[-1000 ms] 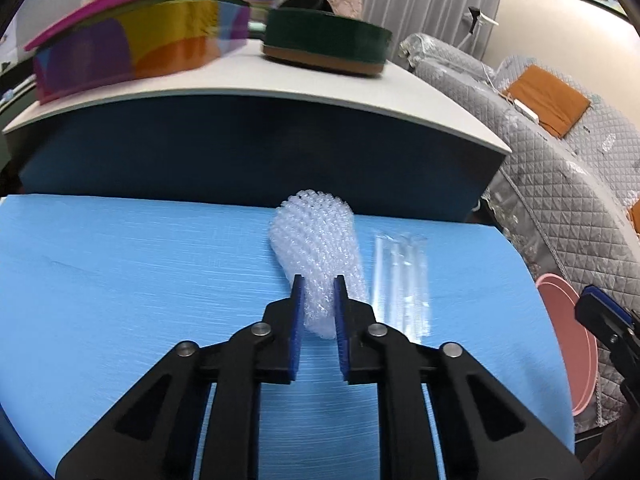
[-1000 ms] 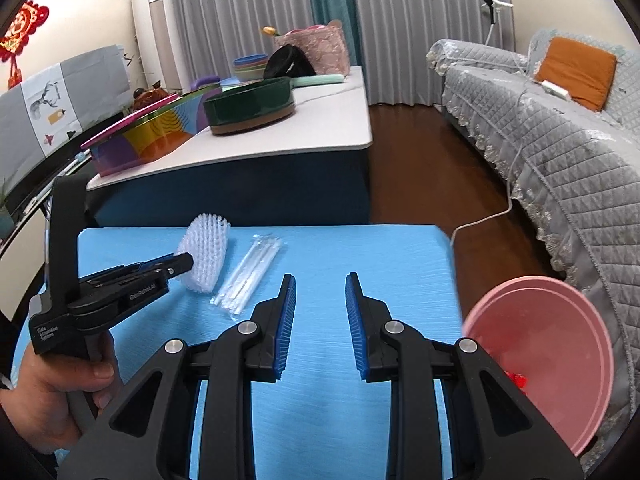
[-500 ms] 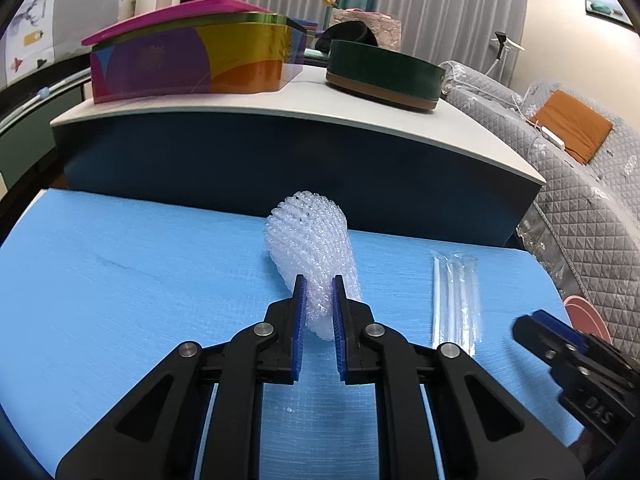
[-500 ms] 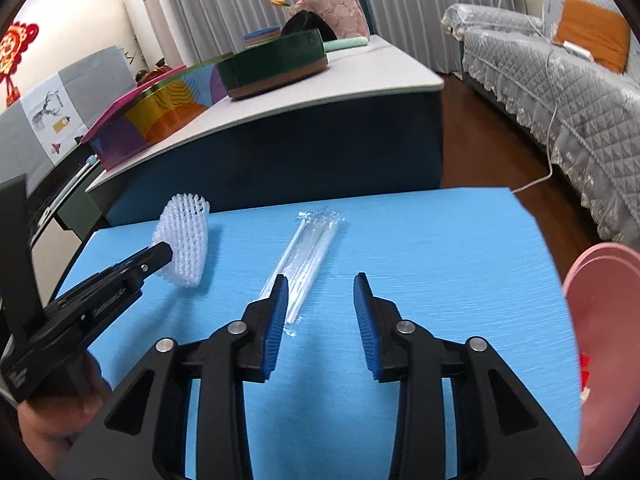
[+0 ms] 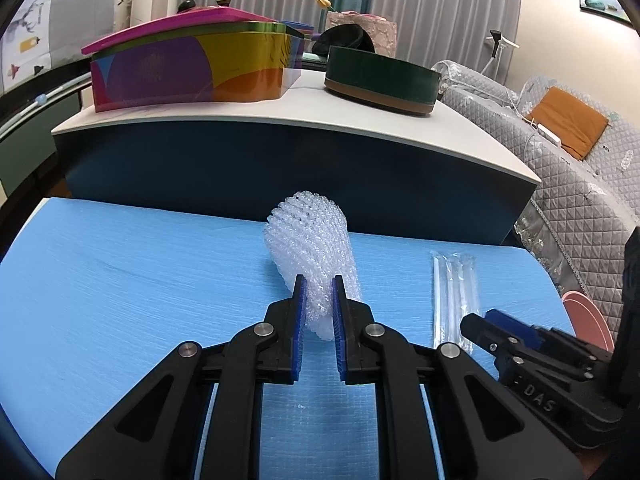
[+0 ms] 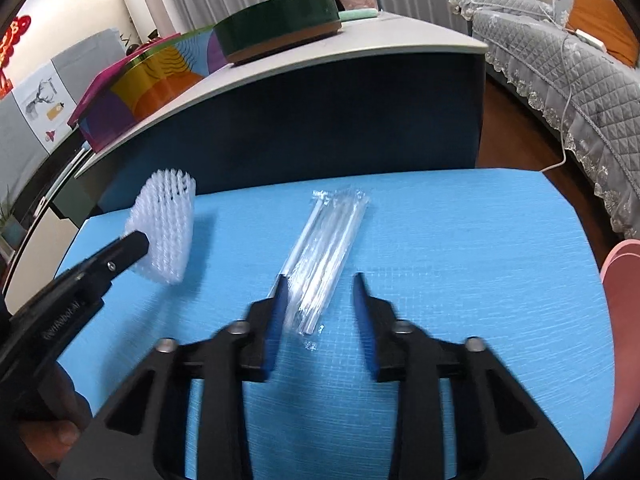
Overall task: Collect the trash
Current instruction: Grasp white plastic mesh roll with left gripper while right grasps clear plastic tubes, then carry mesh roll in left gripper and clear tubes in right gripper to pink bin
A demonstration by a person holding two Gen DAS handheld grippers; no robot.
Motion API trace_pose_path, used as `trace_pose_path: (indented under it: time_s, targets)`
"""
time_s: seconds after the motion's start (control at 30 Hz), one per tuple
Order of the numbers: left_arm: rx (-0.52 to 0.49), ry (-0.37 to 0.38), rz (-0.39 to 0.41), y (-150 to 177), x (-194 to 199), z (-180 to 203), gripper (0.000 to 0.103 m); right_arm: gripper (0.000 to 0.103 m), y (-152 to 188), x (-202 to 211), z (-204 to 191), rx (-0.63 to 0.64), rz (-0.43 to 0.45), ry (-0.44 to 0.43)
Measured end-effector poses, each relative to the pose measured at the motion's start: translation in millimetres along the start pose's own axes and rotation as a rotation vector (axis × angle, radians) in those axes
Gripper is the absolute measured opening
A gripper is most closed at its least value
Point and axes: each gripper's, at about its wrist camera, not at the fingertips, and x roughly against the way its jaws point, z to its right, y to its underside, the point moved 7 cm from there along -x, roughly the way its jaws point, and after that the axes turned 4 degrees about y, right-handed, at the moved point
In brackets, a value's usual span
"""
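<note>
We are pinching the bubble wrap between the left gripper pads, near the blue mat's far edge. Our right gripper is closing, its jaws not yet pressing the clear straw packet lying mid-mat between them.

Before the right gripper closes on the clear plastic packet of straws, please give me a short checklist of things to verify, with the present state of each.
1. Left gripper grips the white foam net sleeve: ok.
2. Sleeve lifted off the blue table mat: ok, seen from the right wrist.
3. Clear plastic packet of straws lies flat on the mat: ok.
4. Packet end lies between the right gripper jaws, which are closing: ok.
5. Packet centred between them: not ok, near one finger.
6. Pink bin free to receive trash: cannot tell.
</note>
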Motion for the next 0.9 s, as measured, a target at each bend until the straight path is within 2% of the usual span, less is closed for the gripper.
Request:
trace_pose_path:
  time_s: [0.03,0.1,0.47,0.9]
  targets:
    - [0.000,0.000,0.001,-1,0,1,0.012,0.006,0,1,-1,0.006,-0.001,-0.003]
    - [0.001,0.004,0.003,-1,1,2,0.012,0.001,-1,6,-2,0.023,0.011,-0.004]
    - [-0.033,0.040,0.030,-1,26,20,0.012,0.000,-13,61,6,0.065,0.109,0.022]
    - [-0.092,0.081,0.044,1,67,66,0.012,0.000,-18,153,54,0.041,0.236,0.085]
